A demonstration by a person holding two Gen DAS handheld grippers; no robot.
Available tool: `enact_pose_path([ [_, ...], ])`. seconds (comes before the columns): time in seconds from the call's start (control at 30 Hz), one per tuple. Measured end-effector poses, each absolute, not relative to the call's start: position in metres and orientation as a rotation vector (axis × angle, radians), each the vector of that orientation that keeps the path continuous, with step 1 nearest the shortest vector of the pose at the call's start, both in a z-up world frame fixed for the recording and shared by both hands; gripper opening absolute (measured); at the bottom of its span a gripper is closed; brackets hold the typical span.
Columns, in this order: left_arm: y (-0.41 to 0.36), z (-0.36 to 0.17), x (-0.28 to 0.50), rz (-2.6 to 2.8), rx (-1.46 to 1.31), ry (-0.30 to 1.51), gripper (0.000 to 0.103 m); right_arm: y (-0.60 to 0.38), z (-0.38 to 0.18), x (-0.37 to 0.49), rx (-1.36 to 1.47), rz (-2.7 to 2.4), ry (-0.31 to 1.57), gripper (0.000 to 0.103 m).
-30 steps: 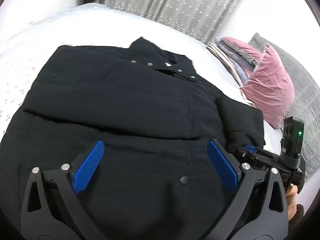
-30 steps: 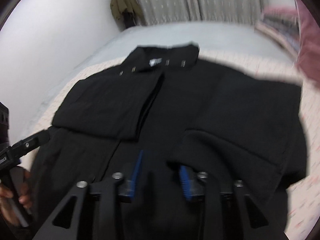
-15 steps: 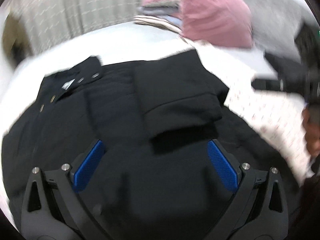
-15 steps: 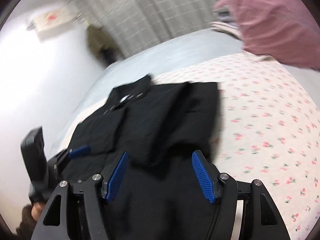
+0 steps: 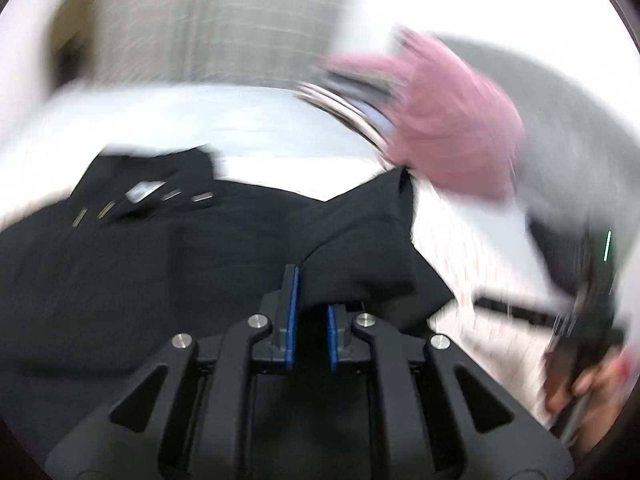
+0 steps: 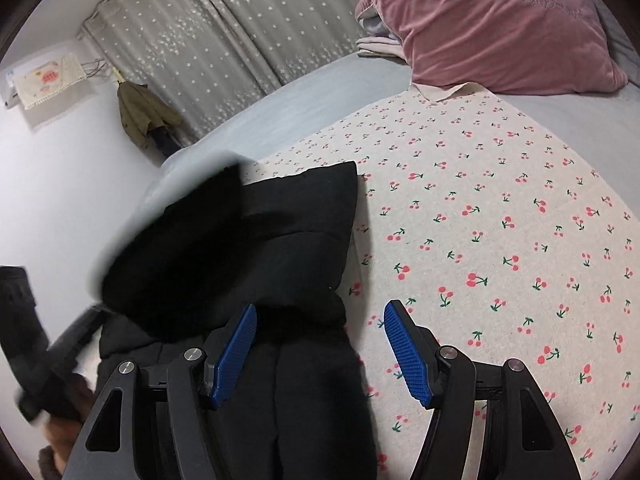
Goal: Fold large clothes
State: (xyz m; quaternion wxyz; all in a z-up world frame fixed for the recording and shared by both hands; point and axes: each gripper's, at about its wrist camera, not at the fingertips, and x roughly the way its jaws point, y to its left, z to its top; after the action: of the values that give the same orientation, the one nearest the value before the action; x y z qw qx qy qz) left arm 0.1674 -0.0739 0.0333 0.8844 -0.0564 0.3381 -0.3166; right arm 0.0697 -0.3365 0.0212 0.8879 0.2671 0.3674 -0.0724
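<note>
A black jacket (image 5: pixel 160 272) lies on the bed, collar and snaps at the far left of the blurred left wrist view. My left gripper (image 5: pixel 312 296) has its jaws closing, nearly together, with a raised fold of the jacket pinched between the blue pads. In the right wrist view the jacket (image 6: pixel 260 248) fills the left half. My right gripper (image 6: pixel 322 310) is open over the jacket's right edge; the cloth lies by its left finger and nothing is gripped. The other hand's gripper shows blurred at each view's edge (image 5: pixel 588 320) (image 6: pixel 36 340).
A pink velvet pillow (image 6: pixel 500 24) rests at the head of the bed on folded cloth (image 5: pixel 352 96). The cherry-print sheet (image 6: pixel 500 220) spreads right of the jacket. Grey curtains (image 6: pixel 240 32) and a hanging olive coat (image 6: pixel 144 112) stand behind, by a white wall.
My left jaws went from wide open to nearly together on a jacket fold. My right jaws widened and swung to the jacket's right edge. Both views turned toward the pillow.
</note>
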Motion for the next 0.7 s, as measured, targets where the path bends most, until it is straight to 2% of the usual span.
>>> enact_pose_path([
  [0.03, -0.056, 0.027, 0.177, -0.626, -0.178, 0.735, 0.014, -0.335, 0.020, 0.070, 0.545, -0.156, 0.767, 0.068],
  [0.1, -0.016, 0.006, 0.200, -0.551, -0.274, 0.821, 0.025, -0.333, 0.018, 0.073, 0.523, -0.165, 0.777, 0.069],
  [0.17, 0.015, -0.009, 0.210, -0.535, -0.359, 0.872, 0.048, -0.330, 0.015, 0.076, 0.503, -0.174, 0.788, 0.071],
  [0.27, 0.046, -0.020, 0.218, -0.528, -0.461, 0.867, 0.066, -0.327, 0.008, 0.081, 0.488, -0.178, 0.808, 0.073],
  [0.33, 0.047, -0.027, 0.228, -0.534, -0.463, 0.898, 0.069, -0.325, 0.003, 0.085, 0.477, -0.184, 0.826, 0.073],
  [0.5, 0.012, -0.045, 0.254, -0.555, -0.366, 1.011, 0.069, -0.319, -0.012, 0.092, 0.451, -0.199, 0.885, 0.074],
  [0.53, 0.001, -0.048, 0.259, -0.571, -0.356, 1.019, 0.064, -0.317, -0.013, 0.094, 0.432, -0.199, 0.890, 0.074],
  [0.6, -0.006, -0.046, 0.261, -0.564, -0.332, 1.020, 0.017, -0.314, -0.014, 0.095, 0.398, -0.204, 0.883, 0.074],
  [0.63, -0.010, -0.039, 0.260, -0.556, -0.311, 1.003, 0.010, -0.314, -0.014, 0.095, 0.382, -0.212, 0.877, 0.074],
  [0.7, -0.002, -0.012, 0.249, -0.607, -0.357, 0.864, 0.010, -0.314, -0.017, 0.097, 0.372, -0.219, 0.876, 0.074],
])
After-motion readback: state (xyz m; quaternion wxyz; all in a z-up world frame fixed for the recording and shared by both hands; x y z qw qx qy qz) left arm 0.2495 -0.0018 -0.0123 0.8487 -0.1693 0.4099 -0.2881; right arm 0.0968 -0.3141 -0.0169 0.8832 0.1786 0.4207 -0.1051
